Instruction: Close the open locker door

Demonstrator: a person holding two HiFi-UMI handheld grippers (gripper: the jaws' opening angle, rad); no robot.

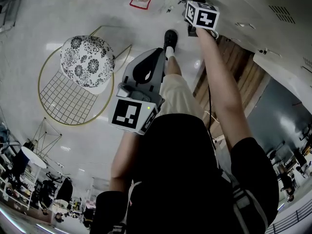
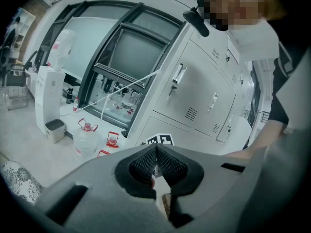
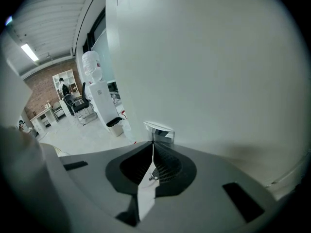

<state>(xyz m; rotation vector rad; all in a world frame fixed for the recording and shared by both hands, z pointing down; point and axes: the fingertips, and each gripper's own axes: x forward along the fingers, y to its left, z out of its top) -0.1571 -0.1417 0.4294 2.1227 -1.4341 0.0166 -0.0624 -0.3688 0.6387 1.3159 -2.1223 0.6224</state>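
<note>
Far left in the head view, a wire-framed chair [image 1: 73, 101] carries a floral cushion [image 1: 87, 62]. It stands on the pale floor [image 1: 29, 28], well apart from both tools.

I find the left gripper [image 2: 156, 148] held low in front of the person's body, beside the thigh. Its own view shows the jaws pressed together at the tips with nothing pinched between them, and it touches no furniture. Beyond it in that view I record:
- a water dispenser [image 2: 46, 96] with a small bin [image 2: 54, 130] at its foot;
- red-capped water bottles [image 2: 85, 139] on the floor before a glazed partition [image 2: 126, 52];
- to the right of these, the white locker bank [image 2: 199, 91], with vented doors and metal handles.

The right gripper [image 3: 153, 143] is out at arm's length, its marker cube [image 1: 202, 14] at the top of the head view. Its jaws are also closed tip to tip and grip nothing. The tips sit just below a metal handle [image 3: 160, 130] on the locker door [image 3: 209, 67], whose flat white face fills the right of that gripper's view. In the left gripper view, the cube shows against the lower tier of the bank.

I cannot confirm contact between the tips and the door. No view lets me tell how far the door stands off its frame.
</note>
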